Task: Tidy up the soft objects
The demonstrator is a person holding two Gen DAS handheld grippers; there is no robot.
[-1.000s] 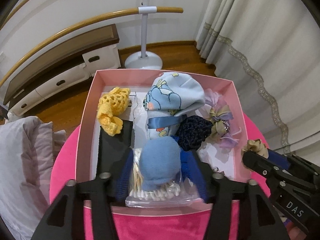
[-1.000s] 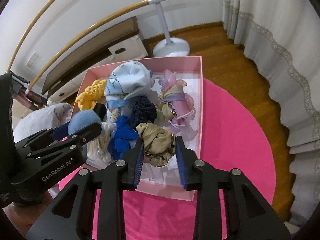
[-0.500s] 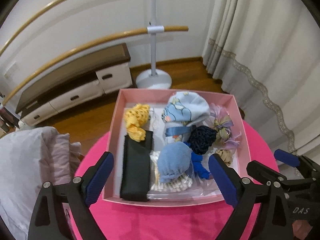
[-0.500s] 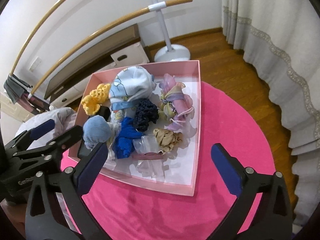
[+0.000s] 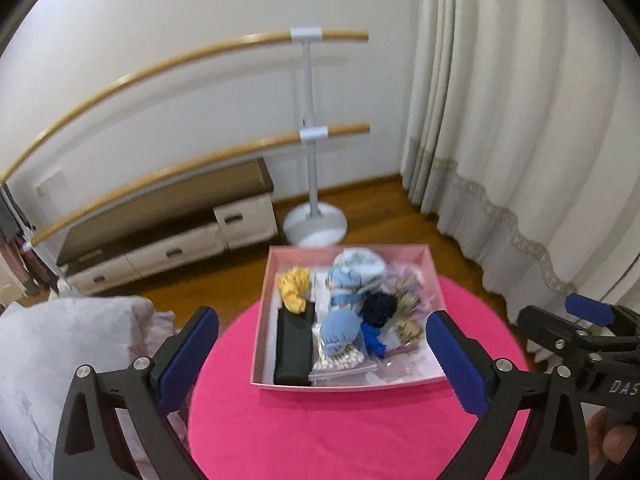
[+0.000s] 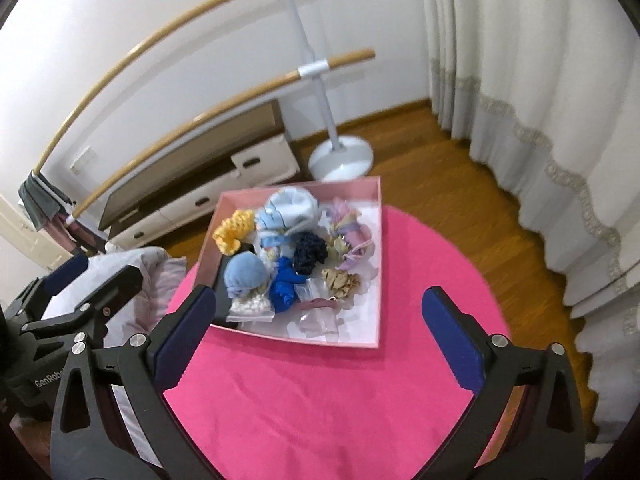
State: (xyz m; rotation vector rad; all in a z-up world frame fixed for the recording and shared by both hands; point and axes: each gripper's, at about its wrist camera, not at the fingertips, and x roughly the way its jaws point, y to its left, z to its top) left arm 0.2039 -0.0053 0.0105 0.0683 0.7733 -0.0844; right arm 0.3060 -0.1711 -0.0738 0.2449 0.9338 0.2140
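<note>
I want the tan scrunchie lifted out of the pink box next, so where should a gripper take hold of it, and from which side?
Probably from above, pinching across the puffy ring of the tan scrunchie. It lies flat on the floor of the pink box, with the purple flower pieces close behind it and clear plastic bags in front. The open right gripper seems the handier one, though that is a guess.

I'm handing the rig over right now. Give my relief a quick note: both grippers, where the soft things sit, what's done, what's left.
Left hand-held gripper: jaws opening, nothing between them.
Right hand-held gripper: open, empty.
Both are above the pink table, short of the pink box.
In the box: light blue puff on the cotton swab bag, beige scrunchie, yellow crochet piece, navy scrunchie, blue cloth.
Done: every soft thing in view is boxed.
Left: nothing visible on the table.
</note>
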